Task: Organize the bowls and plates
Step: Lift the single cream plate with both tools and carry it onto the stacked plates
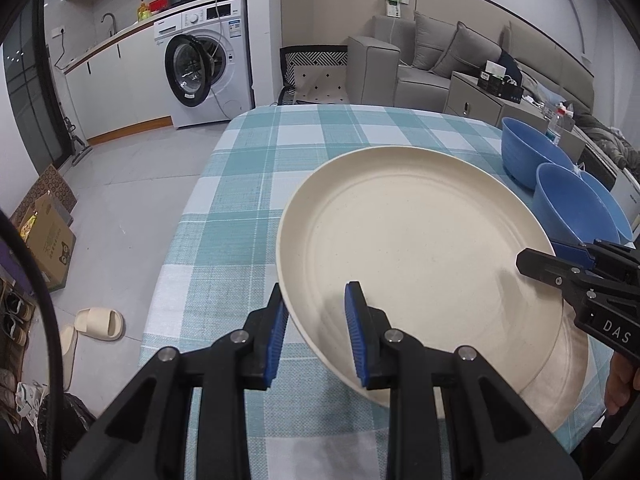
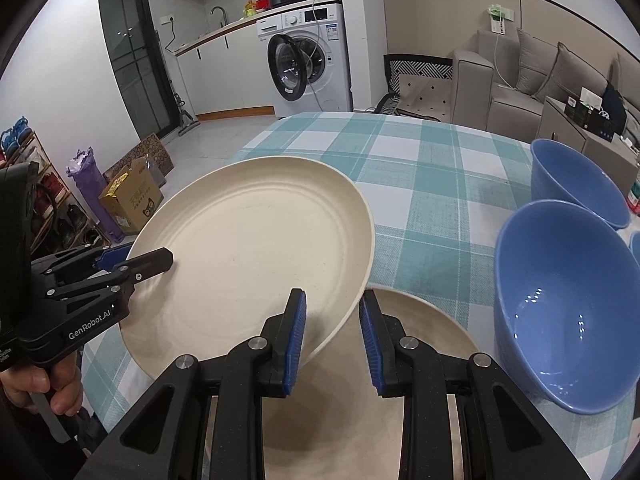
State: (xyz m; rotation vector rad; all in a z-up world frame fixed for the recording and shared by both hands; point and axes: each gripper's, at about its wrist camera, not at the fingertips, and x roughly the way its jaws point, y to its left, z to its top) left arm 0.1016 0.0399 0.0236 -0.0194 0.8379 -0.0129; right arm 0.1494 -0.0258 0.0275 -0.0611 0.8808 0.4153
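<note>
A large cream plate (image 1: 412, 248) is held tilted above the checked tablecloth (image 1: 248, 184). My left gripper (image 1: 316, 300) is shut on its near left rim, one blue pad above and one below. My right gripper (image 2: 332, 300) is shut on the same cream plate (image 2: 248, 240) at its right rim. Each gripper shows in the other's view: the right gripper (image 1: 540, 254) at the plate's far side, the left gripper (image 2: 136, 256) likewise. A second cream plate (image 2: 420, 320) lies flat on the cloth under the raised one. Three blue bowls stand to the right, the nearest blue bowl (image 2: 568, 304) upright and empty.
The table's left edge (image 1: 180, 232) drops to a tiled floor with slippers (image 1: 100, 322) and a cardboard box (image 1: 52, 244). A washing machine (image 1: 204, 68) with its door open stands beyond, a grey sofa (image 1: 440, 52) at the back right. A hand (image 2: 44, 384) holds the left gripper.
</note>
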